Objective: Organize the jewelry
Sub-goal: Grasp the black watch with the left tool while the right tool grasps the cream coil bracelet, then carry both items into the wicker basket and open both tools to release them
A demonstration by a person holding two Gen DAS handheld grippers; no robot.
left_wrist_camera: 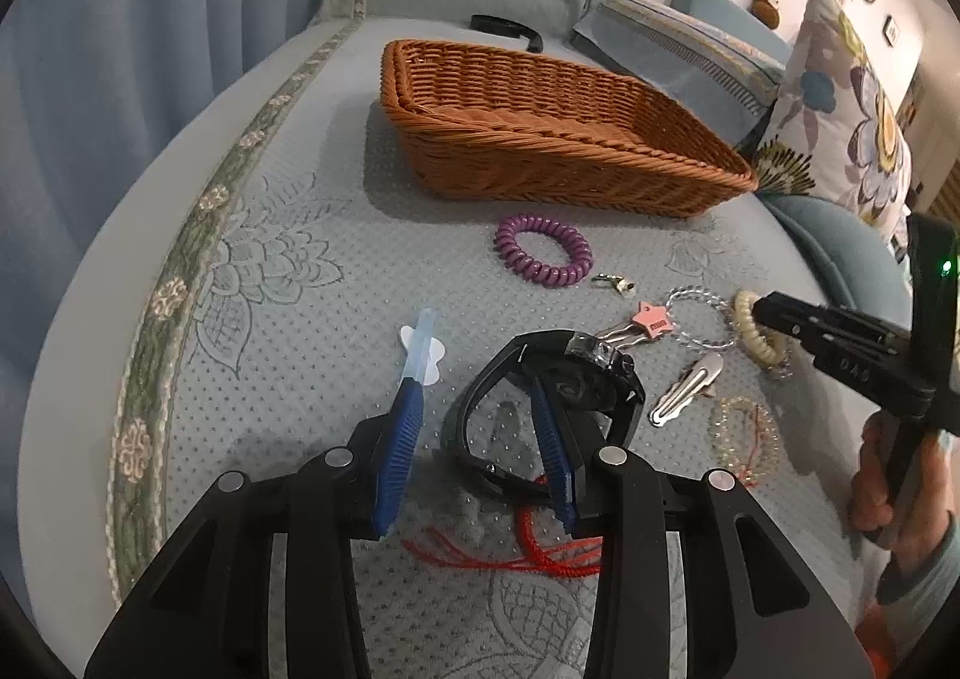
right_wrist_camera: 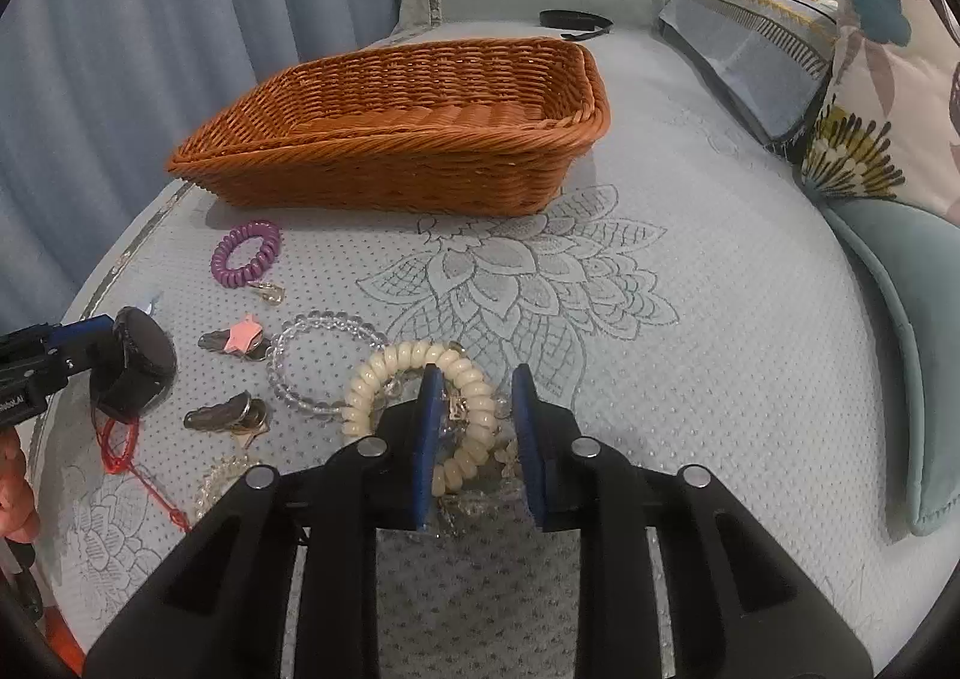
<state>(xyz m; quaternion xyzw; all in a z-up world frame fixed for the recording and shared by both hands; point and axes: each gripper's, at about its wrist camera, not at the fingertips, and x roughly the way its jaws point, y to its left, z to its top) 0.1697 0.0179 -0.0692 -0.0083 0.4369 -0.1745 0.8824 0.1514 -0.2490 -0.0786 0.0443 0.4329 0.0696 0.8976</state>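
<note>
Left gripper pose: the left gripper [left_wrist_camera: 480, 427] slants down toward the bed [left_wrist_camera: 288, 235], seen from its own camera; in the right wrist view it comes in from the left edge.
Left fingers: part open, straddling one side of the black watch [left_wrist_camera: 576, 379] — the right finger [left_wrist_camera: 555, 457] sits inside the strap loop and the left finger [left_wrist_camera: 402, 451] outside it. Whether the pads press the strap I cannot tell.
Watch position: on the bed, its round case tilted up, with a red cord [left_wrist_camera: 528, 547] lying under and behind it.
Right gripper pose: the right gripper [right_wrist_camera: 477, 439] also slants down; a hand [left_wrist_camera: 888, 481] with a grey sleeve holds its grip at the right edge of the left wrist view.
Right fingers: narrowly parted, set around the near side of the cream coil hair tie [right_wrist_camera: 420, 385]. The left finger [right_wrist_camera: 429, 439] lies against the coil; the right finger [right_wrist_camera: 528, 439] stands just off it — no firm squeeze visible.
Other jewelry: a clear bead bracelet [right_wrist_camera: 318, 355] touches the cream coil; a purple coil tie [right_wrist_camera: 246, 253] lies just in front of the basket; a pink star clip [right_wrist_camera: 240, 340] and a silver hair clip [left_wrist_camera: 687, 388] lie between the two grippers.
Basket: the wicker basket [right_wrist_camera: 408, 138] stands farther back on the bed, nothing visible inside.
</note>
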